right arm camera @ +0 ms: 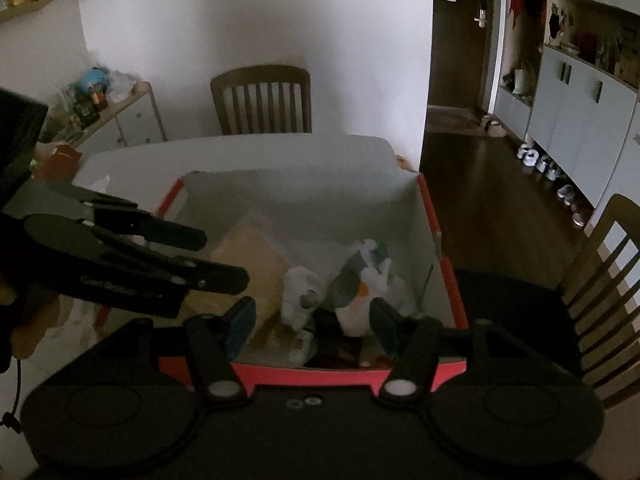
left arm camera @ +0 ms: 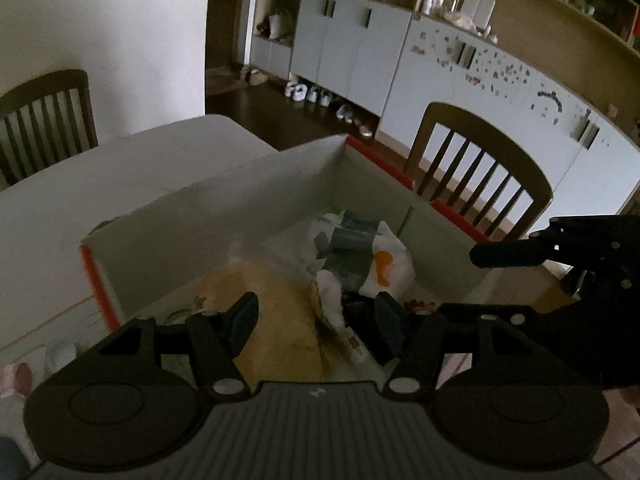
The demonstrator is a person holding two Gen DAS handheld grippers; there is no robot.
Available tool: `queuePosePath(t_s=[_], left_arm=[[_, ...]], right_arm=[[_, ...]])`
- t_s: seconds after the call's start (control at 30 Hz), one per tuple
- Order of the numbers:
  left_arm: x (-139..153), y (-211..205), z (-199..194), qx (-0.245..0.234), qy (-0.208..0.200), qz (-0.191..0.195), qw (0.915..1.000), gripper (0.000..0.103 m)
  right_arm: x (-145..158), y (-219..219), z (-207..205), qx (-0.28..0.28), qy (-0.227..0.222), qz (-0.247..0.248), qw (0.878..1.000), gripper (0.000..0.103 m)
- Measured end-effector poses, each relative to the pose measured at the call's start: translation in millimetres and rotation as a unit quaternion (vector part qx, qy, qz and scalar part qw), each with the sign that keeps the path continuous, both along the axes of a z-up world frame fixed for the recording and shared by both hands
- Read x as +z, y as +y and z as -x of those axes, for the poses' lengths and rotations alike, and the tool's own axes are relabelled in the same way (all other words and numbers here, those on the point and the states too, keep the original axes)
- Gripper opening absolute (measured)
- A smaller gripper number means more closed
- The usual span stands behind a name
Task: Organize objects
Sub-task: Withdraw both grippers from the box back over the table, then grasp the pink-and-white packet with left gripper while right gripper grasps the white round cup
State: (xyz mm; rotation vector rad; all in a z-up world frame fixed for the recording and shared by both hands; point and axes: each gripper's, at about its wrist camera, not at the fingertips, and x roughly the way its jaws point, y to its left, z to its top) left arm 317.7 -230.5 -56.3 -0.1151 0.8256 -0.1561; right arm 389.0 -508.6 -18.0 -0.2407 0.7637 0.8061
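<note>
An open cardboard box [left arm camera: 224, 216], red outside and white inside, stands on the table. In it lie a flat tan packet [left arm camera: 264, 284], a crumpled white bag [left arm camera: 386, 264] with green and orange print, and some small dark items. My left gripper [left arm camera: 316, 320] hovers open over the box's near part, nothing between its pads. The right wrist view shows the box [right arm camera: 300, 200], the tan packet [right arm camera: 248, 252], the bag [right arm camera: 362, 280] and a white lump [right arm camera: 298, 292]. My right gripper [right arm camera: 312, 318] is open above the near red rim, also empty. The left gripper [right arm camera: 212, 258] reaches in from the left.
The pale table [left arm camera: 168, 148] carries the box. Wooden chairs stand at its far end [right arm camera: 262, 100] and right side [left arm camera: 480, 168]. Grey-blue cabinets [left arm camera: 352, 56] with shoes [left arm camera: 316, 96] beneath line the far wall. A low cluttered dresser [right arm camera: 120, 116] is at the left.
</note>
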Motion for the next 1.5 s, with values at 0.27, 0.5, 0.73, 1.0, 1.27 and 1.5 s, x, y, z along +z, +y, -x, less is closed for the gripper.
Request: queuePosePath(t_s=[0.27,0.5,0.73,1.0,1.27,1.5], left_arm=[[15.0,27.7,42.9,0.011,-0.02,0.014,0.9996,0.068],[21.0,60.6,84.6,0.033,-0.031,0.012,0.9989,0.077],[21.1,104.7,120.4,0.068,-0.035,0.006,0.997,0.082],[9.3,154.5,142.7,0.099,-0.022,-0.001,0.9949,0.09],[-10.5,194.2,148.8,0.124,-0.027,-0.008,0.9919,0.103],[-35.1,218.1,136.3,0.139,-0.027,-0.014,0.9898,0.103]], right_arm=[[13.5,17.6,27.7,-0.006,-0.014,-0.005,1.0,0.064],[17.0,47.7,53.9,-0.005,-0.008,-0.014,1.0,0.077],[12.6,88.8,82.5,0.002,-0.006,-0.007,1.0,0.086],[9.3,132.4,106.3,0.007,-0.004,0.0,1.0,0.087],[5.5,184.4,106.5,-0.004,0.01,0.003,1.0,0.087],[-13.4,229.3,98.5,0.005,0.017,0.024,1.0,0.087]])
